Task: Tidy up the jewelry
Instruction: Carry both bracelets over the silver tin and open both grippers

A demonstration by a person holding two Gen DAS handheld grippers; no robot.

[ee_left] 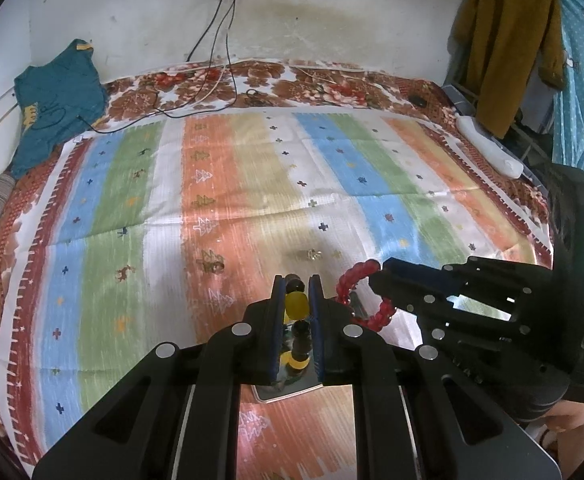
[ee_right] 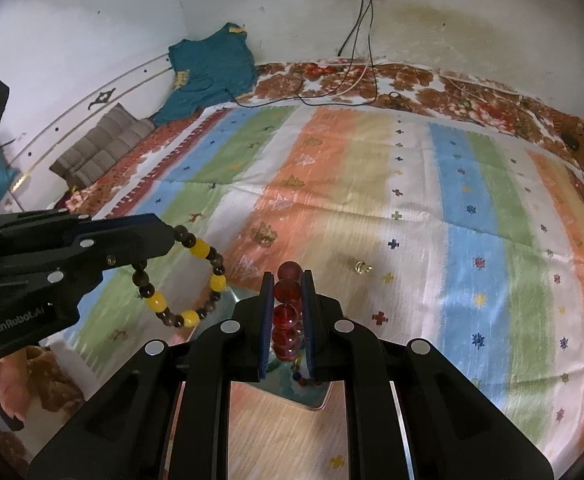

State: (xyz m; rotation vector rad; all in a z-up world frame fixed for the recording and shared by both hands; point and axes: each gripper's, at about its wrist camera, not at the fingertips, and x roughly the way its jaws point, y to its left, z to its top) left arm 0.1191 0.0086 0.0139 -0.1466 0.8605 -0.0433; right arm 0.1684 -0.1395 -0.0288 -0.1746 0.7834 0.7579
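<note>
The bracelet of dark brown and yellow round beads (ee_right: 179,280) is pinched between the pads of the left tongs (ee_left: 296,304), its loop hanging free in the air above the bed. The bracelet of translucent red round beads (ee_left: 366,300) is pinched likewise in the right tongs (ee_right: 288,304), also clear of the cloth. Both tongs are pressed together on their beads, with a bead strand running down the narrow gap between the blue-lined pads.

The two tongs stand side by side, near each other but apart. A small gold-coloured piece, possibly a ring (ee_right: 363,267), lies alone on the cloth just ahead of them; the view is too blurred to tell its kind.

Beneath is a striped bedspread of blue, green, orange and white bands with small cross motifs (ee_left: 251,184), laid over a brown floral sheet (ee_left: 292,84). A teal garment (ee_left: 57,100) lies at the far left corner. Black and white cables (ee_left: 219,40) run from a wall socket down onto the bed. A mustard-brown garment (ee_left: 508,40) hangs at the right.
</note>
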